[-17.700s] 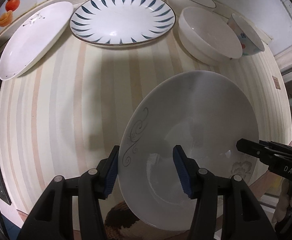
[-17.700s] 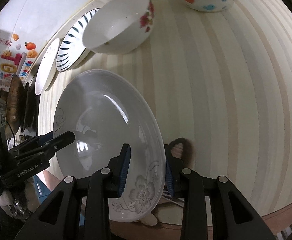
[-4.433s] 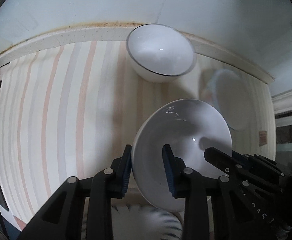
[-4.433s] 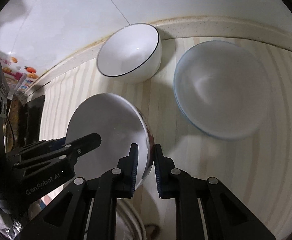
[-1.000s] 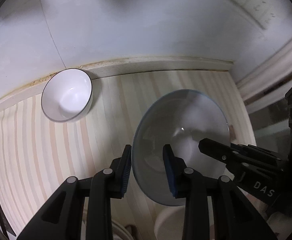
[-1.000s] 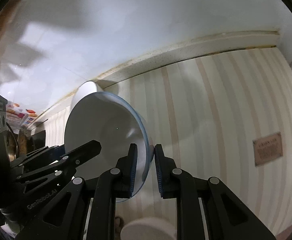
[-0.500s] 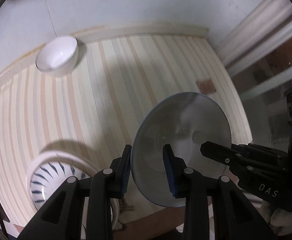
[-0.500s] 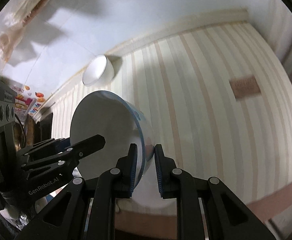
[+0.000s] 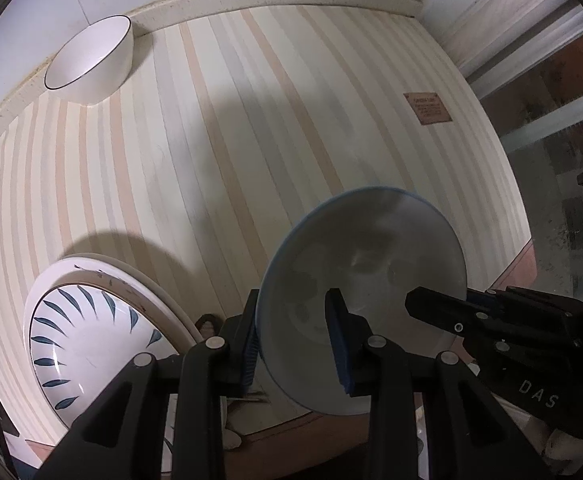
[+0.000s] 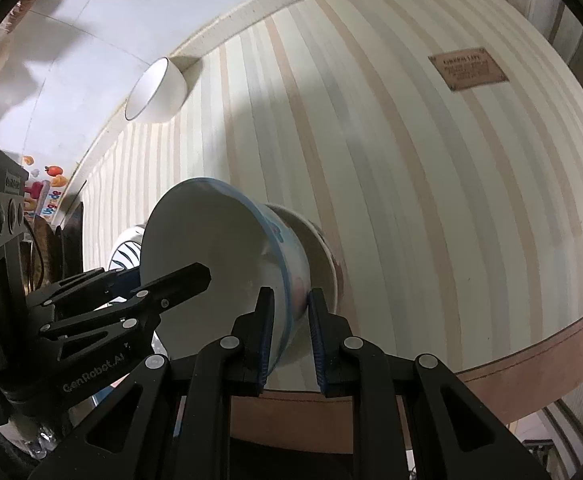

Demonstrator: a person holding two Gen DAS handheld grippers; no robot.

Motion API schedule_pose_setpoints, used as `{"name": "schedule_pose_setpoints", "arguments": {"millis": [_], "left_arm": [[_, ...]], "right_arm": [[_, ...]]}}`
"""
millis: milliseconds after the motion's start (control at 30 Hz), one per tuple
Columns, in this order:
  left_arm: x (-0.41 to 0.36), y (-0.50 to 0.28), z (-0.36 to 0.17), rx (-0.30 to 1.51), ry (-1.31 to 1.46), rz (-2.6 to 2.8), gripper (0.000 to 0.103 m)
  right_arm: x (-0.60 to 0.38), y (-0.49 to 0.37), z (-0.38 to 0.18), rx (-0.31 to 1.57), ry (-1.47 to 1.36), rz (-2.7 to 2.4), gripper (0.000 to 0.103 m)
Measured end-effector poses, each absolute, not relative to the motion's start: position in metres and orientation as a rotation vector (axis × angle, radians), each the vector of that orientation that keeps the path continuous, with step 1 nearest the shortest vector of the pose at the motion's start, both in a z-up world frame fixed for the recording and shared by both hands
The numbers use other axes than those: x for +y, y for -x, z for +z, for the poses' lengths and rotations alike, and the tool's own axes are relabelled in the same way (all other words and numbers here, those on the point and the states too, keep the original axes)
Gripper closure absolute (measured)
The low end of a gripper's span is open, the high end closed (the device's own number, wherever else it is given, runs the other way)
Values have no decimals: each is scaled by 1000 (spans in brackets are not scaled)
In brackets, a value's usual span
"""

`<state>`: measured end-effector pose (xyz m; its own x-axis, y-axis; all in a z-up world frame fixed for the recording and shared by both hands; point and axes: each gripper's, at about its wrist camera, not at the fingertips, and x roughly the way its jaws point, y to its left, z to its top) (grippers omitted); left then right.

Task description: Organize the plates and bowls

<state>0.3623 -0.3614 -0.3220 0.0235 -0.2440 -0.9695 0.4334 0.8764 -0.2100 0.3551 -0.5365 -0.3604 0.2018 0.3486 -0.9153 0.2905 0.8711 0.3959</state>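
Note:
Both grippers hold one blue-rimmed bowl (image 9: pixel 365 276) by opposite sides of its rim, above the front of the striped table. My left gripper (image 9: pixel 295 340) is shut on its near rim. My right gripper (image 10: pixel 289 316) is shut on the same bowl (image 10: pixel 207 248), and shows in the left wrist view (image 9: pixel 447 304) at the bowl's right side. A second bowl (image 10: pixel 321 256) sits just under the held one. A stack of plates (image 9: pixel 91 340) with a blue leaf pattern on top lies at the front left. A white black-rimmed bowl (image 9: pixel 89 66) stands at the back wall.
The striped table (image 9: pixel 251 120) has a brown front edge (image 10: pixel 531 336) and a small brown label (image 9: pixel 427 108) at the right. A white wall with a raised ledge runs along the back. Dark objects and stickers (image 10: pixel 47 184) stand at the far left.
Both grippers have carried the blue-rimmed bowl back from the rear wall toward the table's front edge and lowered it over another bowl. The plate stack has come further into view.

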Motion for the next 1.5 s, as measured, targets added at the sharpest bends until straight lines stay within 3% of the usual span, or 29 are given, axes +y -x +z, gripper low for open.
{"name": "schedule_pose_setpoints", "arguments": {"millis": [900,1233,1267,1367,1500], "left_arm": [[-366,-357,-335,1475,-159,-481,74],[-303,-404,-271,1355,14,-414,71],[-295,-415,-267,1337,33,-389,70],[-263,-461,-267,1301,89,-288,68],[-220,-519,-286,1295,175,-166,68]], "right_arm": [[-545,-363,-371,1432,-580,40,81],[-568,-381,-316,1342,-592,67,81],[-568,-391,-308,1324,-582,80,79],[-561,-433,-295,1289,-560,123,58],[-534,-504,-303,1270,-539,189,55]]}}
